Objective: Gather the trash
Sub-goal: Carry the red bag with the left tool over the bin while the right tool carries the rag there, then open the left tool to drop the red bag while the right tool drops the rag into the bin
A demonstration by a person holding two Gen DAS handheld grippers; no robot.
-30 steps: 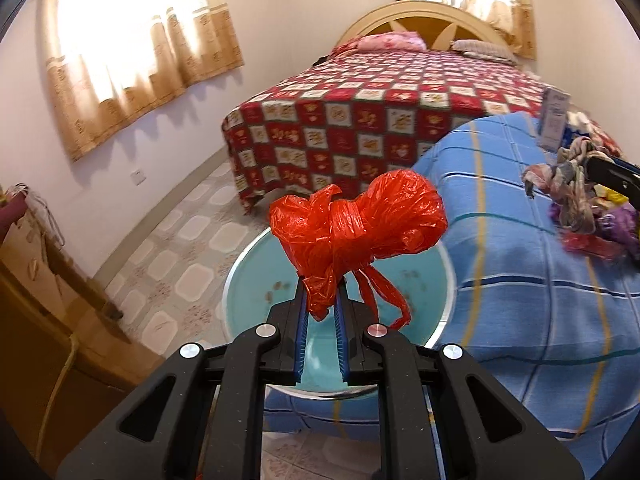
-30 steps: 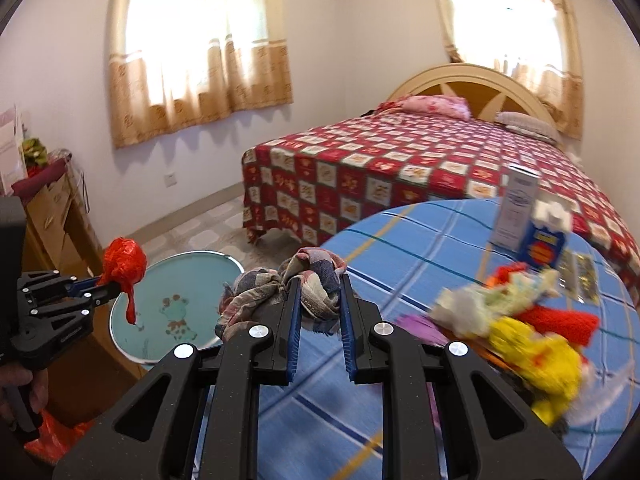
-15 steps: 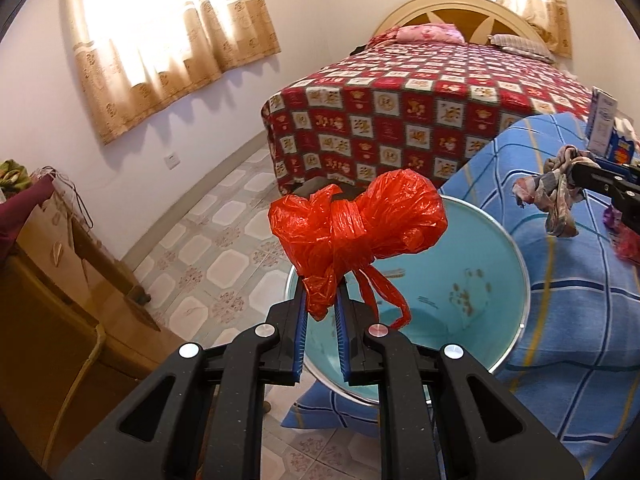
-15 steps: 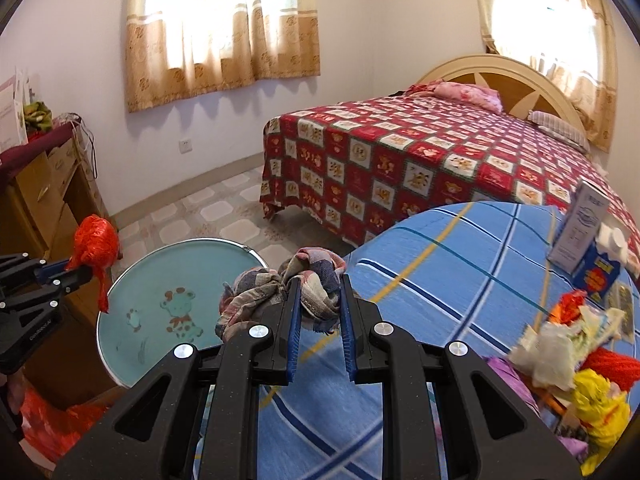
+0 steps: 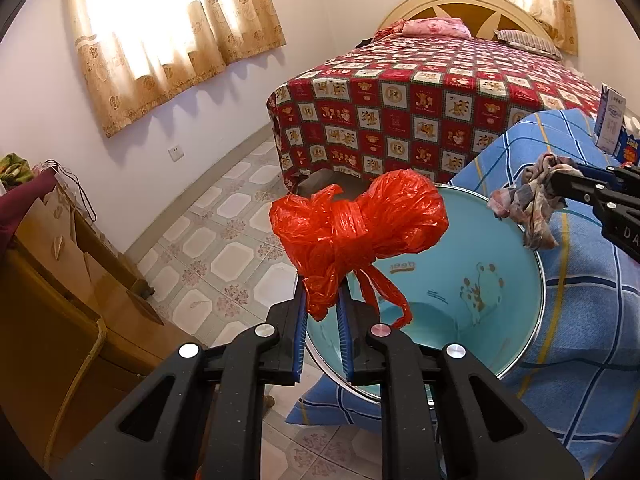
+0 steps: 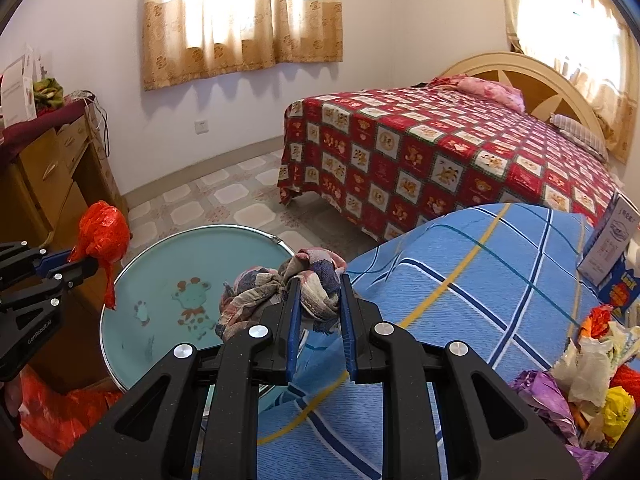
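The left gripper [image 5: 322, 300] pinches the tail of a knotted red plastic bag [image 5: 360, 224]; its jaws have just eased slightly apart, the plastic between the pads, the bag's bulk bulging past the fingertips. Beyond it lies a pale blue round basin [image 5: 460, 280]. The right gripper [image 6: 318, 296] clamps a crumpled checked rag [image 6: 280, 292], which spills forward and left over the basin's rim, beside a blue striped cloth [image 6: 460, 280]
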